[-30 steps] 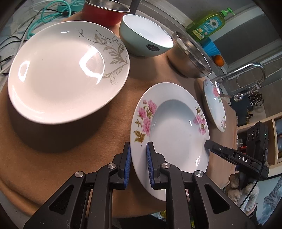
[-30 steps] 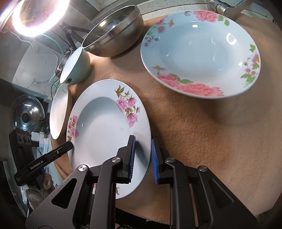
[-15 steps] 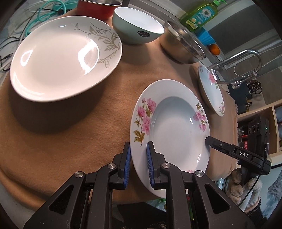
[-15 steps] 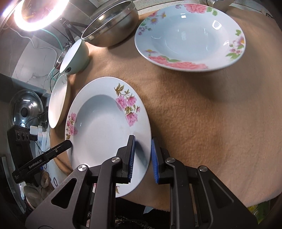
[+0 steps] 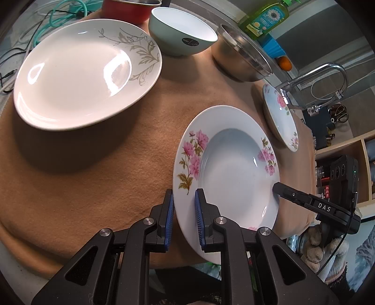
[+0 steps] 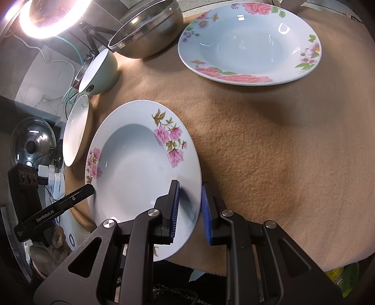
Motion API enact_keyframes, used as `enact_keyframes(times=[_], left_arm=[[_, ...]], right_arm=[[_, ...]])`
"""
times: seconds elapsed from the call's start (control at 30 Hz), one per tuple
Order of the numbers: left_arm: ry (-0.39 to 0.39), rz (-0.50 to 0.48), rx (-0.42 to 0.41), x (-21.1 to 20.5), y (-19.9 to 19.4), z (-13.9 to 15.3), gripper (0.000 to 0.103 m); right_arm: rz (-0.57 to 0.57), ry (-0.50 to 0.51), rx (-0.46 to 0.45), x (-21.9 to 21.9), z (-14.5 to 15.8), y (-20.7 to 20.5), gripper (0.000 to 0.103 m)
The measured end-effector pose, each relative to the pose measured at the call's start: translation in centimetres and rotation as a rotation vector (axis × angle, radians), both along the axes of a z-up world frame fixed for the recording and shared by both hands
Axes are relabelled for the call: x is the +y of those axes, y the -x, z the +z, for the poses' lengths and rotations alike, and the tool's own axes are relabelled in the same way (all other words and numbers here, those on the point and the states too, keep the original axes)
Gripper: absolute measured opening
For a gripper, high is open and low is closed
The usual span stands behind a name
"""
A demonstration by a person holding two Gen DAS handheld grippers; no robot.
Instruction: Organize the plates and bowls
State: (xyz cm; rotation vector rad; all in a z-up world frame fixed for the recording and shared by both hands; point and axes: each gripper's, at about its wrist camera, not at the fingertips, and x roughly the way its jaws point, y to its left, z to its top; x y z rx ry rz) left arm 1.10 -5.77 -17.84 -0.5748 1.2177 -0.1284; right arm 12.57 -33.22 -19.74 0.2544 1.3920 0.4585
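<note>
A deep white plate with pink flowers (image 5: 234, 173) is held above the brown cloth by both grippers. My left gripper (image 5: 184, 215) is shut on its left rim. My right gripper (image 6: 189, 208) is shut on its right rim, where the same plate (image 6: 136, 169) shows. A second flowered plate (image 6: 248, 42) lies at the far right; in the left wrist view it (image 5: 281, 117) is seen edge-on. A large white plate with grey leaves (image 5: 84, 79) lies far left. A pale green bowl (image 5: 182, 30), a steel bowl (image 5: 241, 61) and a red bowl (image 5: 126, 9) stand at the back.
A brown cloth (image 5: 93, 164) covers the counter. A dish soap bottle (image 5: 267, 16), a tap (image 5: 328, 72) and an orange (image 5: 284, 63) are behind the bowls. Cables (image 5: 46, 21) lie at the back left. A ring light (image 6: 46, 18) and a pot lid (image 6: 30, 140) are beyond the cloth.
Both grippers have kept hold of the flowered plate and drawn it slightly back toward the near edge; the other dishes have not moved on the cloth.
</note>
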Motion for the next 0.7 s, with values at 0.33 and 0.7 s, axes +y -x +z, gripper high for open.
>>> enact_keyframes(times=[0.33,0.7], left_arm=[[-0.006,-0.008,0.003,0.0,0.0,0.0,0.016],[-0.094,0.024,-0.067,1.2,0.3,2.5,0.017]], right_arm=[[0.01,0.007,-0.003,0.1,-0.1,0.1,0.02],[-0.017,0.044,-0.093,-0.3,2.1,-0.6,0.039]])
